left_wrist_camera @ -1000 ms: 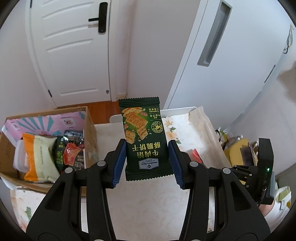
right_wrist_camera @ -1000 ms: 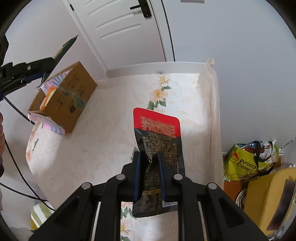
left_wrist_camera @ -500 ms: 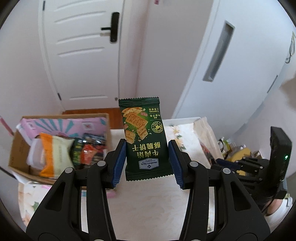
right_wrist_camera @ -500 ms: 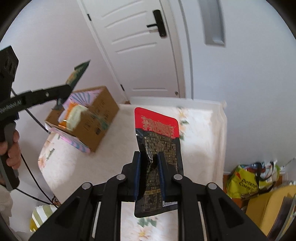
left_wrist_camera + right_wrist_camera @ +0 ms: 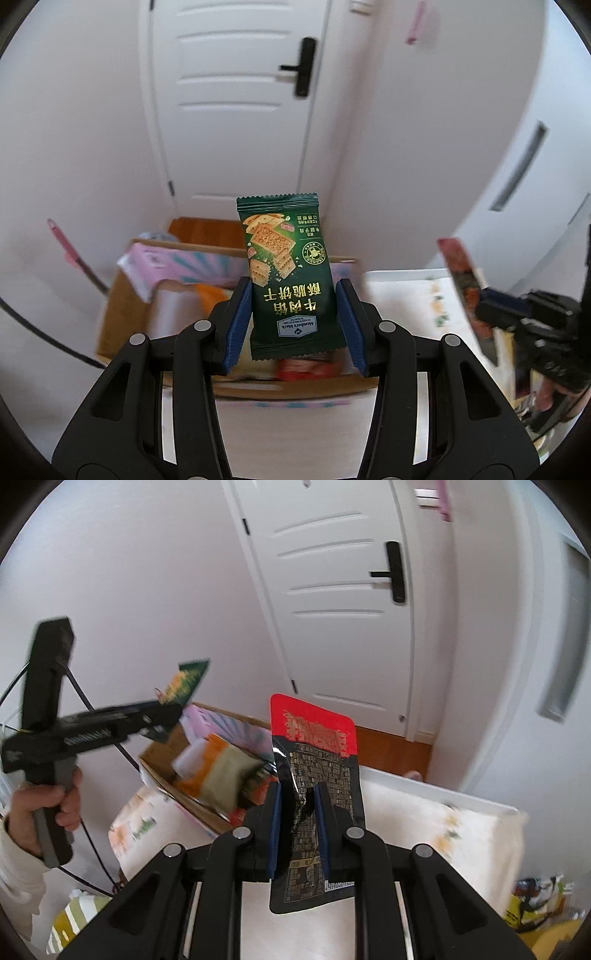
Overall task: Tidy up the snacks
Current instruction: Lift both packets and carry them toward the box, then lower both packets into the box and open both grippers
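A white panelled door (image 5: pixel 236 110) fills twelve o'clock, its black lever handle (image 5: pixel 301 68) at one o'clock. Orange wood flooring (image 5: pixel 391 734) shows at its foot. A yellow-green bag (image 5: pixel 535 904) sits blurred at four o'clock, a green-striped cloth (image 5: pixel 70 919) at eight o'clock.

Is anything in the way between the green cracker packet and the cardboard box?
Nothing visible. The left gripper holds the green packet in open air in front of the open-topped box. The box already holds other snacks, though gaps remain.
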A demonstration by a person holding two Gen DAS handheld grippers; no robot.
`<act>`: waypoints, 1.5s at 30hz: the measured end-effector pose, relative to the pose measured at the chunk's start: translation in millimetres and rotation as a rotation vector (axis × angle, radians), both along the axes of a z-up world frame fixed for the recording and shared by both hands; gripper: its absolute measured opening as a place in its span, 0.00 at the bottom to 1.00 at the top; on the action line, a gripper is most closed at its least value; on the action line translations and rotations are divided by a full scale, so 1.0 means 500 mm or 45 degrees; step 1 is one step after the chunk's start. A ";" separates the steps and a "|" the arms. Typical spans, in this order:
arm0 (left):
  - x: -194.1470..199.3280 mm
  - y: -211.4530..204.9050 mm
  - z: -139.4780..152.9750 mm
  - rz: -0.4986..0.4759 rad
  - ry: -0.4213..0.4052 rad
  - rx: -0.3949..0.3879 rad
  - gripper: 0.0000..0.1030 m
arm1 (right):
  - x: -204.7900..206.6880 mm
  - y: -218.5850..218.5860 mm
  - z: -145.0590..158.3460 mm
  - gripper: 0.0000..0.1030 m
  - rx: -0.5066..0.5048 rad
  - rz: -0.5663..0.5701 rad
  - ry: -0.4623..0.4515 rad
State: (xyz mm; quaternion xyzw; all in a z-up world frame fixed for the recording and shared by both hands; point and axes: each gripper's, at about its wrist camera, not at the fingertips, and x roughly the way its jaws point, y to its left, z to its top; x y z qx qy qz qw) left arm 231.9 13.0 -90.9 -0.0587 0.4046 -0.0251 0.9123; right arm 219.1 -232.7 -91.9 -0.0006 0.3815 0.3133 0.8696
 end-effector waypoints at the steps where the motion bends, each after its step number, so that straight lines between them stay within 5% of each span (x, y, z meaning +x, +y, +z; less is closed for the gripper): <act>1: 0.005 0.020 -0.009 0.012 0.014 0.003 0.41 | 0.005 0.019 0.000 0.16 0.004 0.010 -0.001; 10: 0.050 0.152 -0.129 0.021 0.208 -0.012 0.42 | 0.045 0.182 -0.028 0.16 0.024 0.058 0.056; 11: 0.053 0.160 -0.139 0.026 0.232 -0.013 0.47 | 0.047 0.192 -0.033 0.16 0.023 0.059 0.066; 14: 0.055 0.174 -0.146 0.012 0.235 0.007 0.97 | 0.057 0.217 -0.046 0.16 0.013 0.060 0.088; 30: -0.008 0.203 -0.101 0.016 0.155 0.060 0.98 | 0.131 0.305 -0.122 0.16 -0.101 0.016 0.213; 32: -0.010 0.205 -0.102 0.021 0.161 0.072 0.98 | 0.140 0.312 -0.143 0.29 -0.150 -0.020 0.238; 34: -0.012 0.207 -0.104 0.026 0.166 0.077 0.98 | 0.140 0.311 -0.153 0.71 -0.153 -0.044 0.256; 35: -0.013 0.208 -0.104 0.028 0.167 0.080 0.98 | 0.139 0.308 -0.153 0.77 -0.134 -0.052 0.260; 45: -0.029 0.198 -0.073 0.006 0.117 0.081 0.98 | 0.106 0.288 -0.118 0.81 -0.155 -0.124 0.216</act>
